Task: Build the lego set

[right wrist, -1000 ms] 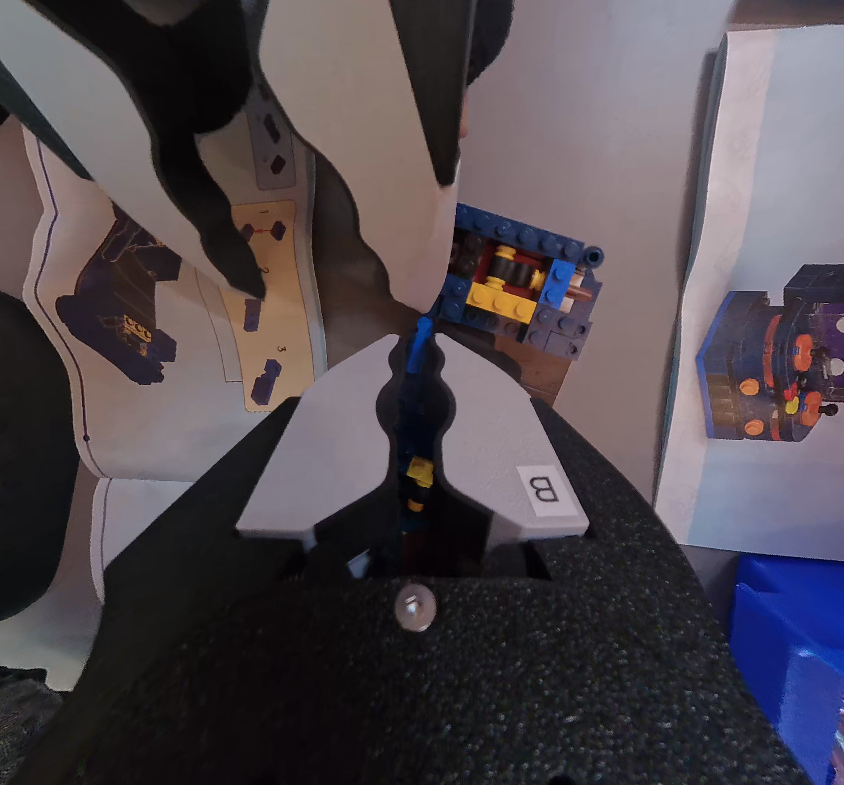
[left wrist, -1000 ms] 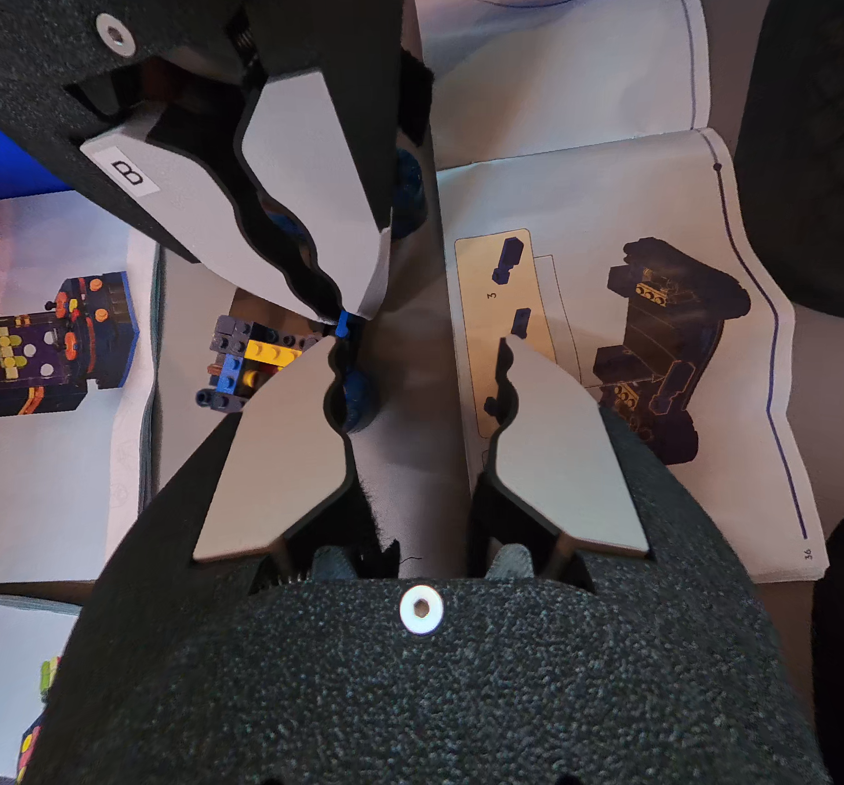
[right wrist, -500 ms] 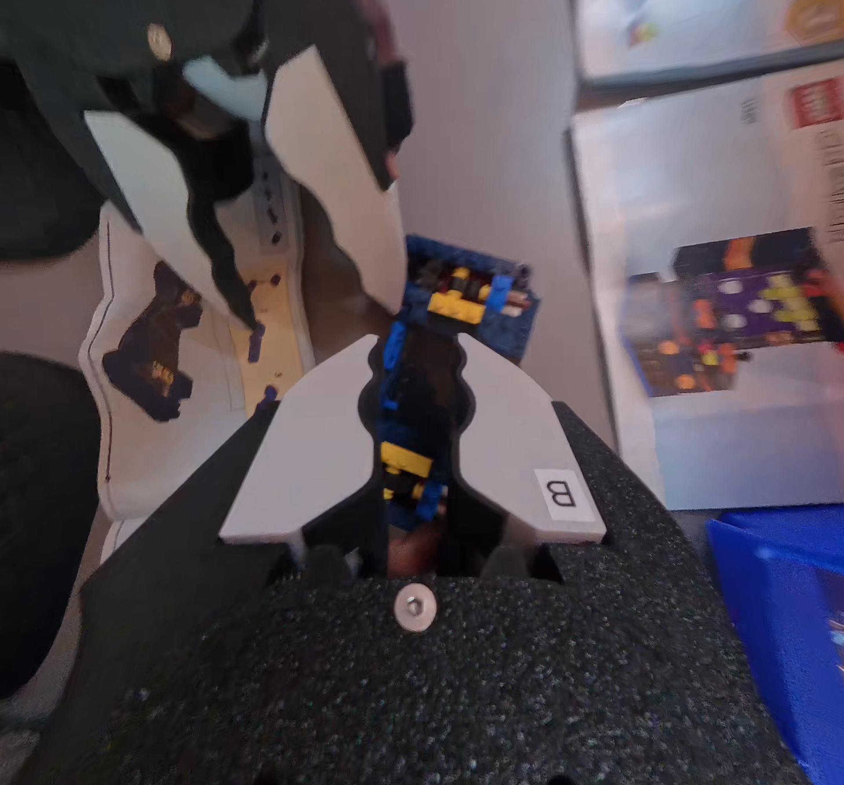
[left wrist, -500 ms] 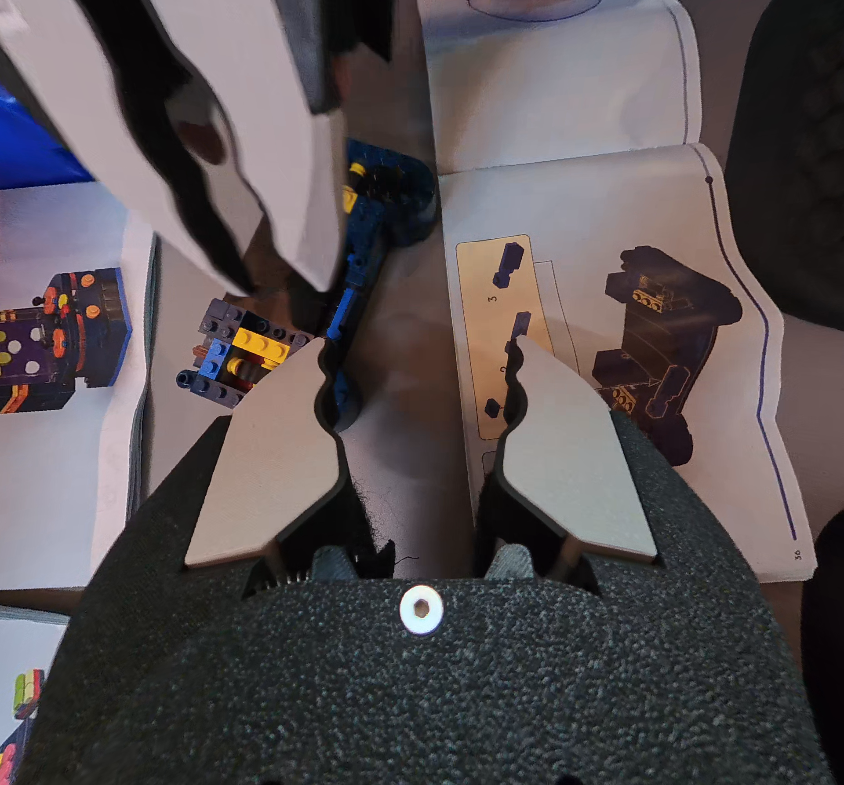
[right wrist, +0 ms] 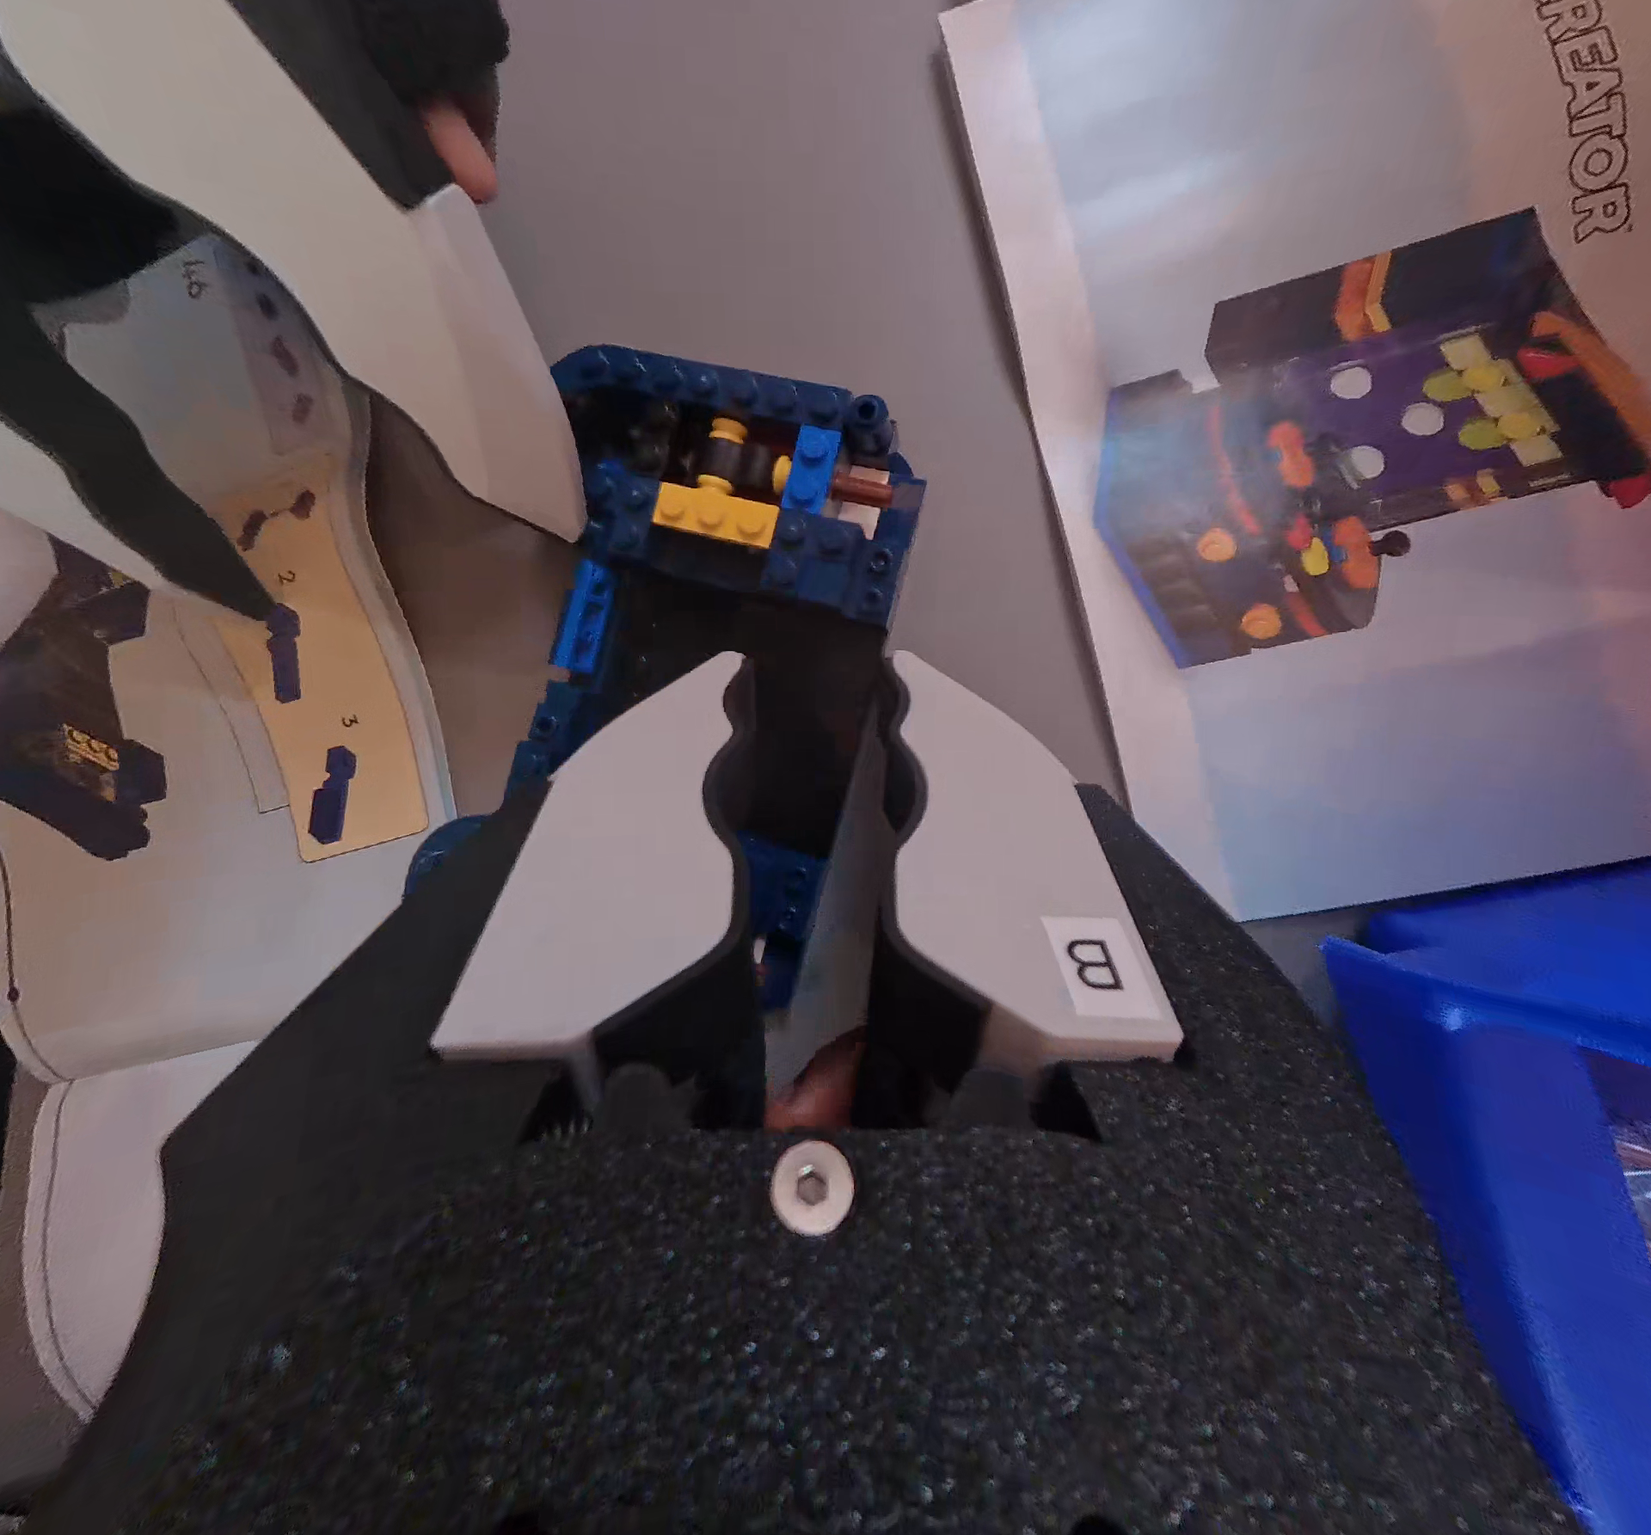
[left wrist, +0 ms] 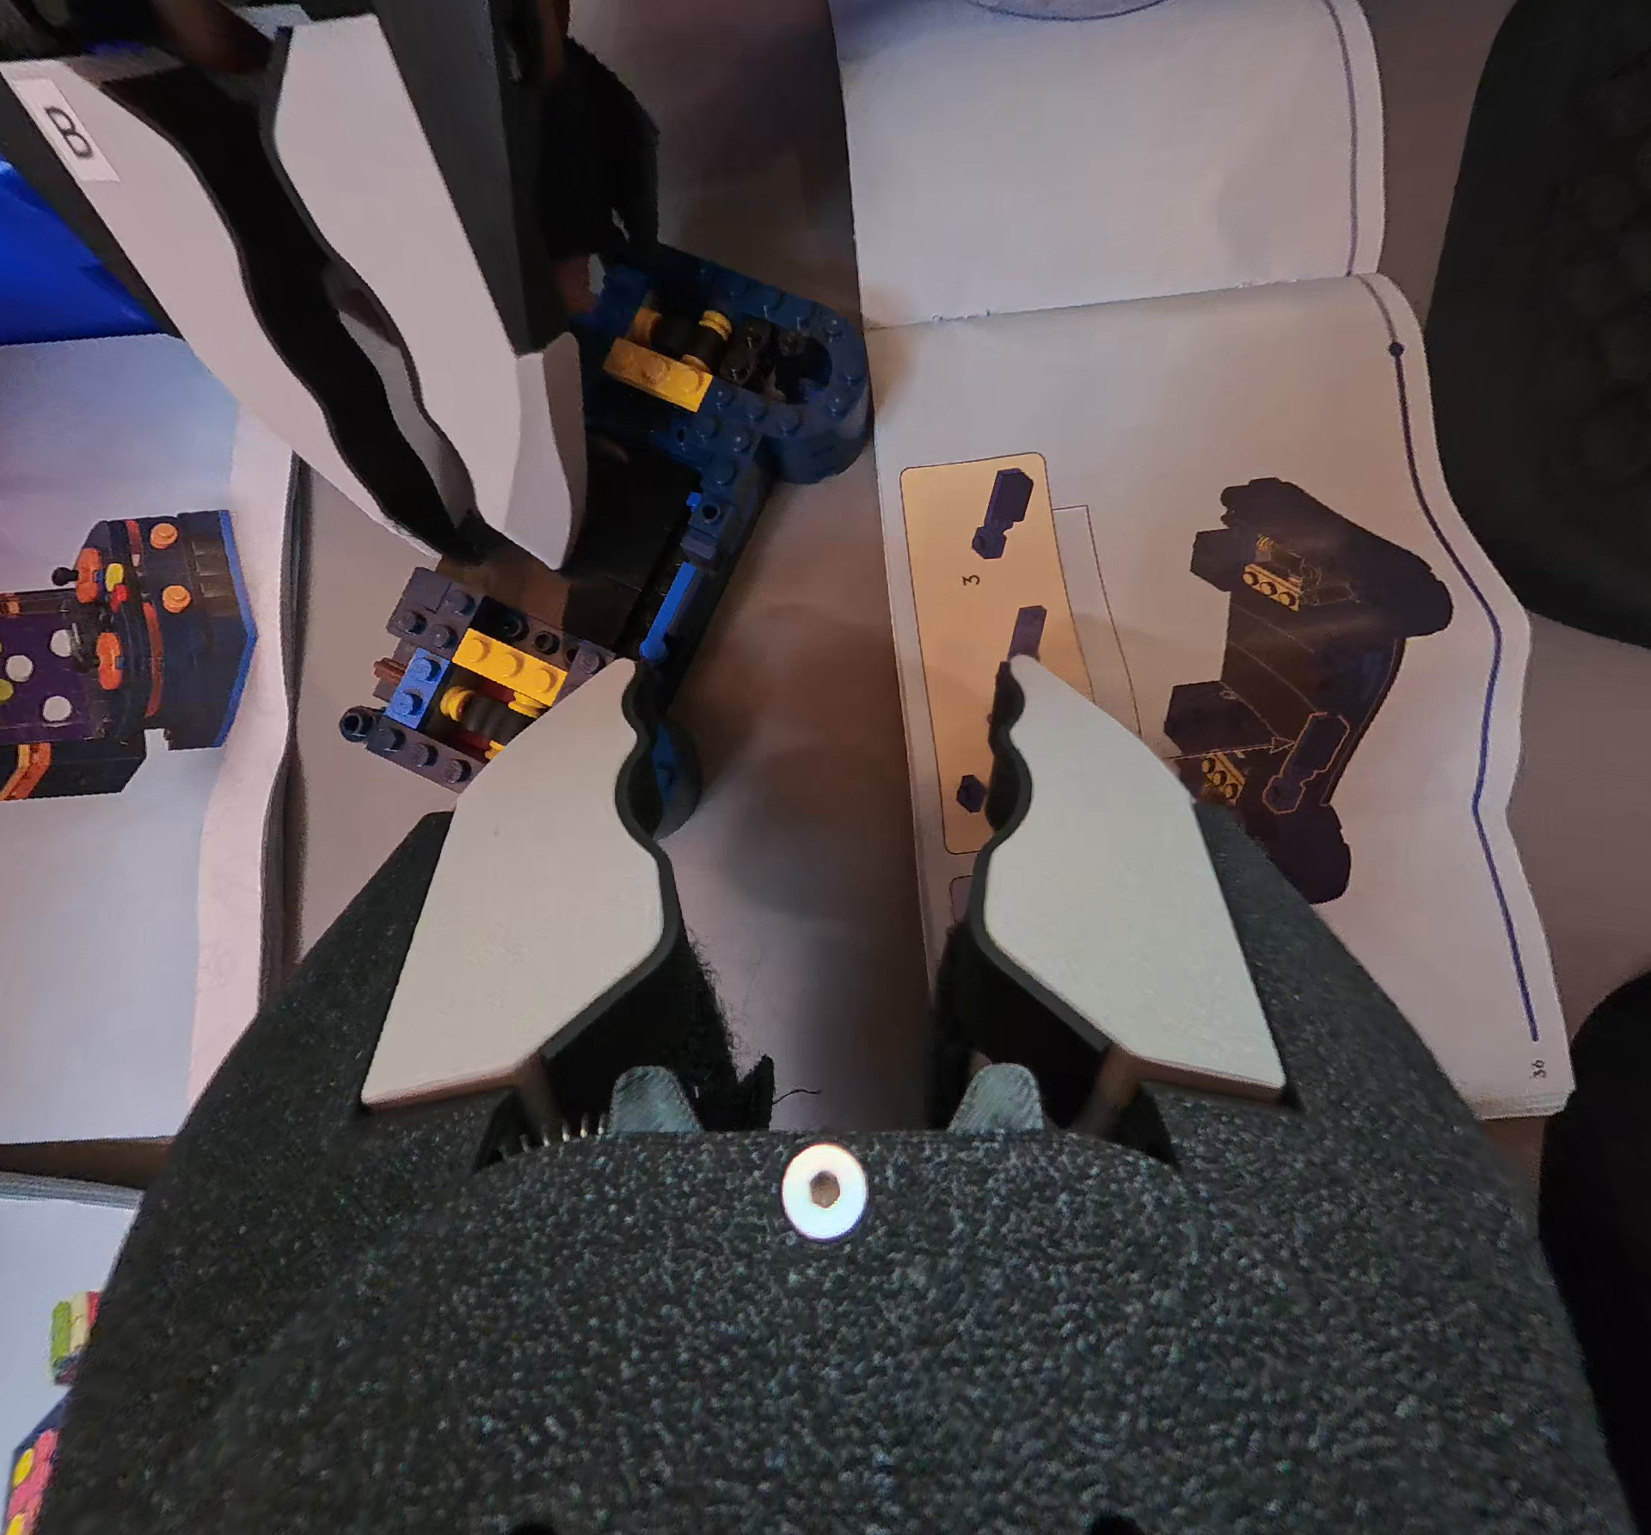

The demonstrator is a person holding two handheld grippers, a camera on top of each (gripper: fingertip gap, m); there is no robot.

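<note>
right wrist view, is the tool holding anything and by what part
Cannot tell: the model's black middle sits between the right tool's fingers, but whether they press it is unclear. Left tool holds nothing.

The brick model [right wrist: 759, 527] runs under the right gripper [right wrist: 817, 670], its near end hidden; whether the pads press it is unclear. The blue bin [right wrist: 1519, 1135] is cut off

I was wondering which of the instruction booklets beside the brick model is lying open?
The open booklet lies right of the brick model in the left wrist view, showing building-step drawings; the closed booklet on the left shows only its cover picture.
</note>
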